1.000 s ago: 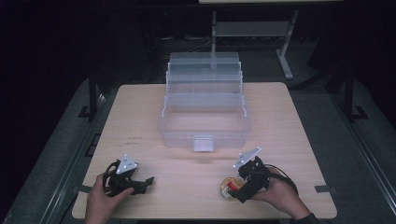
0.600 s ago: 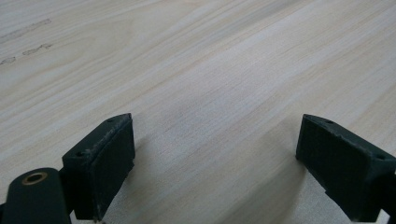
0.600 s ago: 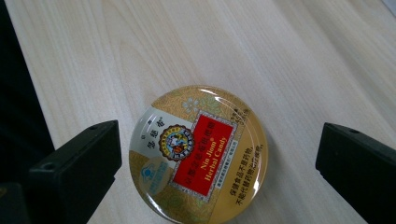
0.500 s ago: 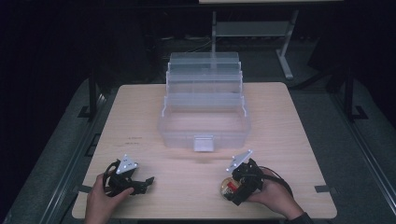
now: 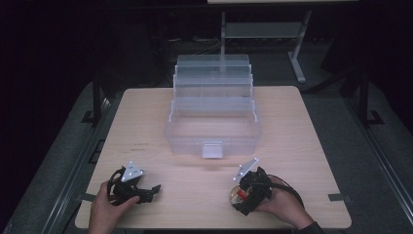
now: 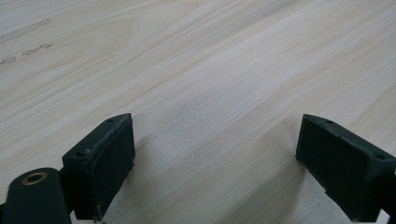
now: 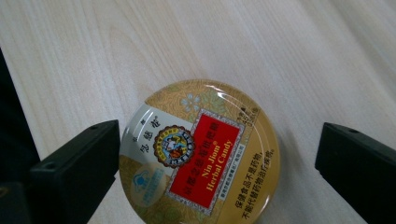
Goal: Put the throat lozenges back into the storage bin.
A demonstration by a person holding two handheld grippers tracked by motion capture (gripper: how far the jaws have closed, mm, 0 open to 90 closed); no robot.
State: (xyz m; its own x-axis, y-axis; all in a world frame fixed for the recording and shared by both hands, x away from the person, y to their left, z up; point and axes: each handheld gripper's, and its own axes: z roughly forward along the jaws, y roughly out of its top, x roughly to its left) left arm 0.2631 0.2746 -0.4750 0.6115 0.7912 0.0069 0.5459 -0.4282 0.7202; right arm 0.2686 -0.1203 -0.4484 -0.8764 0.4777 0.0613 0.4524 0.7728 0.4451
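Note:
A round gold candy tin with a red label lies flat on the wooden table near its front edge, right of centre. My right gripper points down over the tin, which sits between the jaws. They have just been closing. One pad is at the tin's rim and the other stands well clear, so the grip is not made. My left gripper rests at the front left, open, with bare wood between its pads.
A clear plastic tiered box with a front latch stands in the middle of the table, towards the back. Dark floor surrounds the table, with a metal stand behind it.
My right gripper has shifted slightly left and settled over the tin. The left hand has not moved.

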